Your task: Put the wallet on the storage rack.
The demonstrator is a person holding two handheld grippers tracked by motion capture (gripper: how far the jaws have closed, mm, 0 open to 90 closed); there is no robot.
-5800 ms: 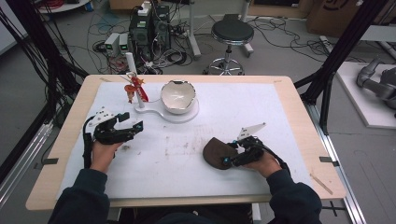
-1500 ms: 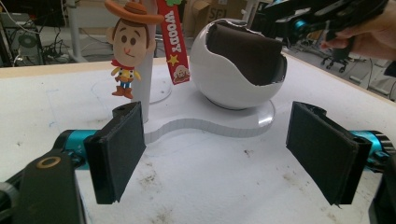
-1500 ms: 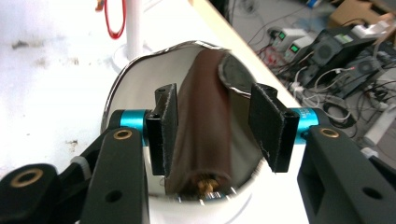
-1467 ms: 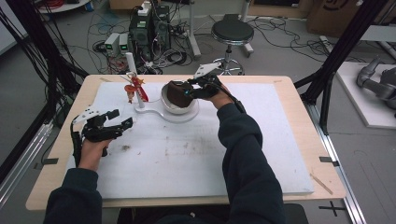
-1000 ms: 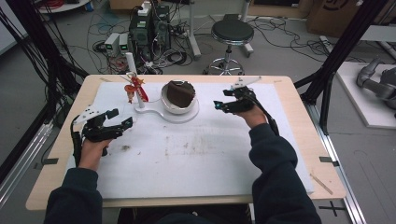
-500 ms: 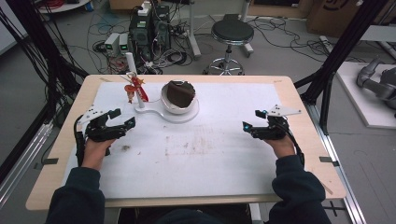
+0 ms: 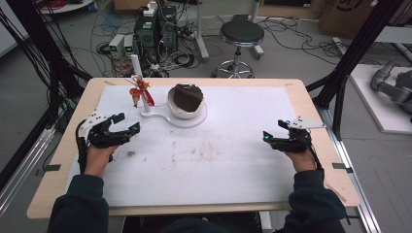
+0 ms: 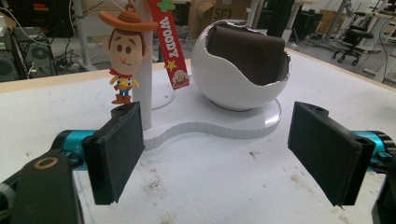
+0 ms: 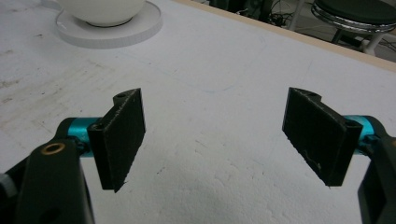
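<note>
Brown cloth (image 7: 188, 96) already tucked in the white egg-shaped bowl (image 7: 185, 110) at the far centre of the table. Left gripper (image 7: 127, 131) released, empty — nearer, bowl just ahead. Right gripper (image 7: 268, 139) released, empty — well apart on the right side.

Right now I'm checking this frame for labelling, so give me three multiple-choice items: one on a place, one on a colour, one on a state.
1. Where is the brown pouch?
A. In the white egg-shaped bowl
B. On the mat
C. In a gripper

2. What colour is the hanging strap?
A. Blue
B. Red
C. Green

3. How do the right gripper jaws stand?
A. Shut on the pouch
B. Shut, empty
C. Open, empty

Answers: 1 A, the pouch sits inside the bowl's opening. 2 B, the strap beside the cowboy figure is red. 3 C, only bare mat lies between its jaws.
</note>
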